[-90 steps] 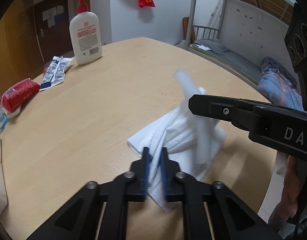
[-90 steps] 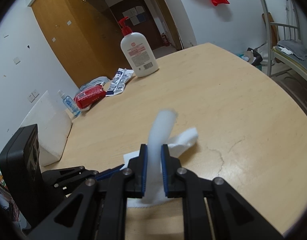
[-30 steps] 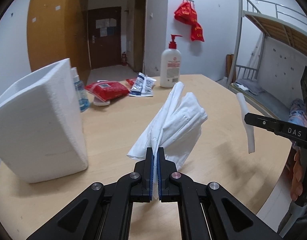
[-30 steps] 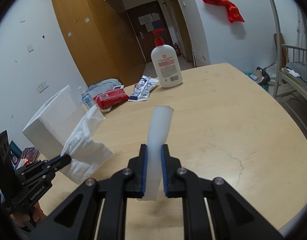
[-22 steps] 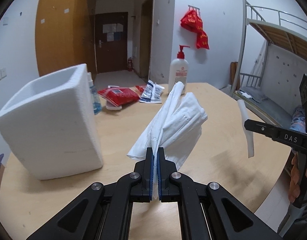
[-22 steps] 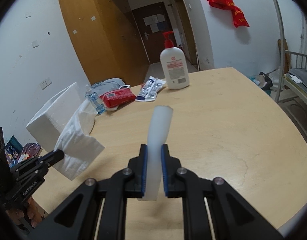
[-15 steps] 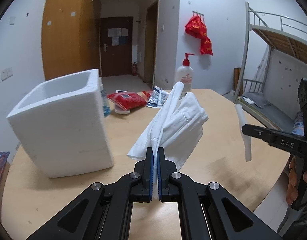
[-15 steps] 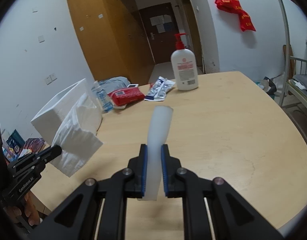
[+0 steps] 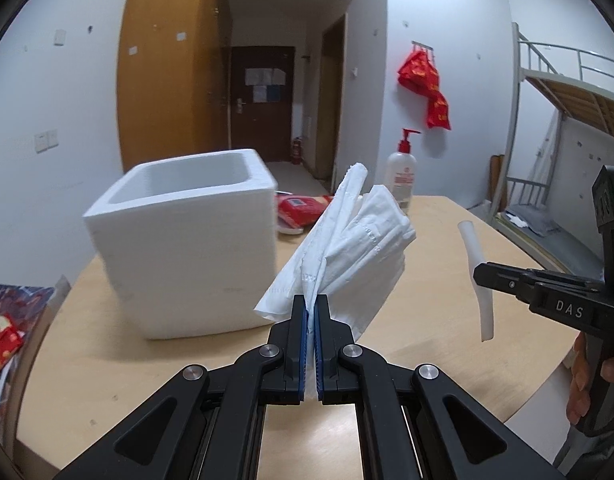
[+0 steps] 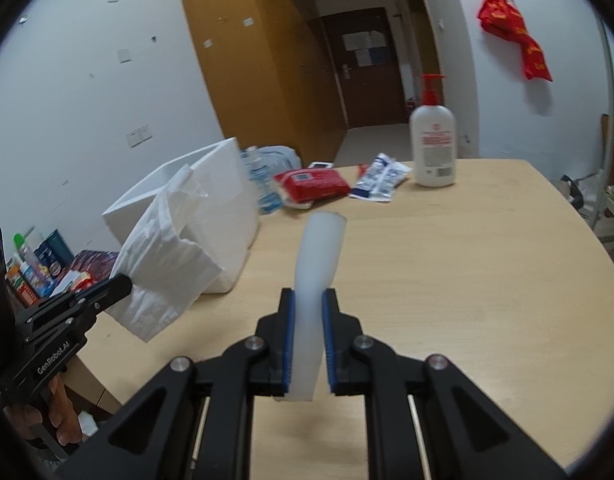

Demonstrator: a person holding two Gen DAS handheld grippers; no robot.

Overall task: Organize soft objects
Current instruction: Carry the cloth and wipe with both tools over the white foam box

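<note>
My left gripper [image 9: 310,312] is shut on a crumpled white tissue [image 9: 347,248], which hangs in the air above the wooden table [image 9: 427,320]. The right wrist view shows that tissue [image 10: 163,256] beside the left gripper [image 10: 119,282]. My right gripper [image 10: 309,308] is shut on a white foam strip [image 10: 319,272] that sticks up between its pads. From the left wrist view the strip [image 9: 477,276] hangs at the right, in the right gripper [image 9: 481,270]. A white foam box [image 9: 187,240], open at the top, stands on the table just left of the tissue.
At the table's far side stand a pump bottle [image 10: 433,146], a red wipes pack [image 10: 311,182], a small packet [image 10: 381,182] and a little water bottle [image 10: 263,184]. Snack packs and bottles [image 10: 31,272] lie below the table's left edge. A bunk bed [image 9: 567,160] is at the right.
Both grippers have carried the tissue and the strip leftward toward the foam box, which now looms larger and shows its open top. Neither grip has changed.
</note>
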